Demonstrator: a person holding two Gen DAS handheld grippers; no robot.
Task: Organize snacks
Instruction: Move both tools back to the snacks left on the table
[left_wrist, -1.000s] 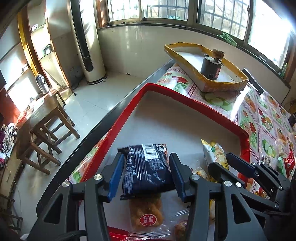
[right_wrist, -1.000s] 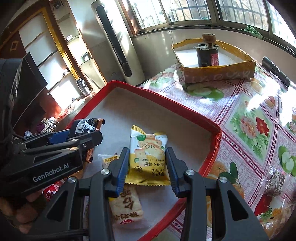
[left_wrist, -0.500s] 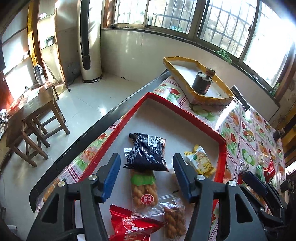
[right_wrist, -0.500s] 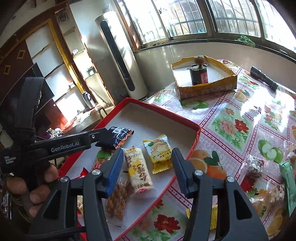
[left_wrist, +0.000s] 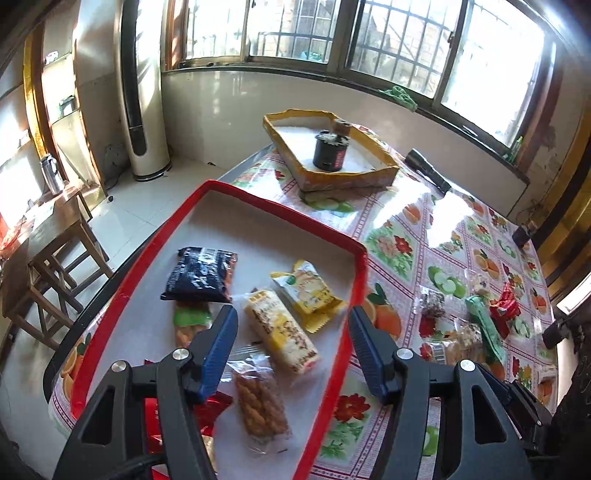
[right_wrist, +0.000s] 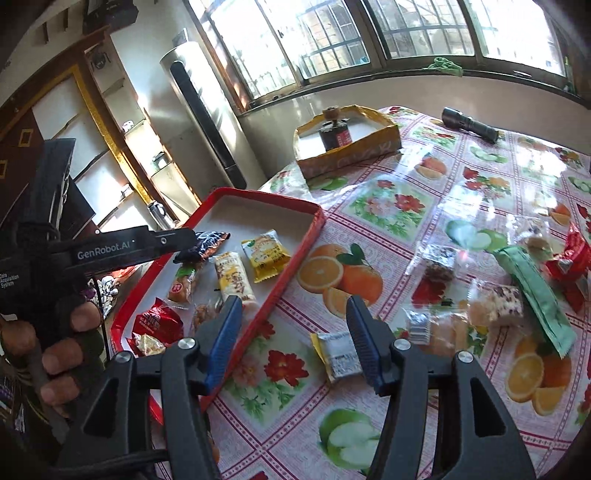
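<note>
Red-rimmed rectangular tray at centre frame holds several wrapped snacks, both the left gripper and right gripper are opening, nothing between them; next, the loose yellow-edged packet at lower centre wants grasping.

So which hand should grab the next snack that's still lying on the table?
Probably the right. The right gripper hangs empty, jaws opening, over the tablecloth by the yellow-edged packet and other loose snacks. The left gripper, also empty and opening, sits over the red tray.
</note>
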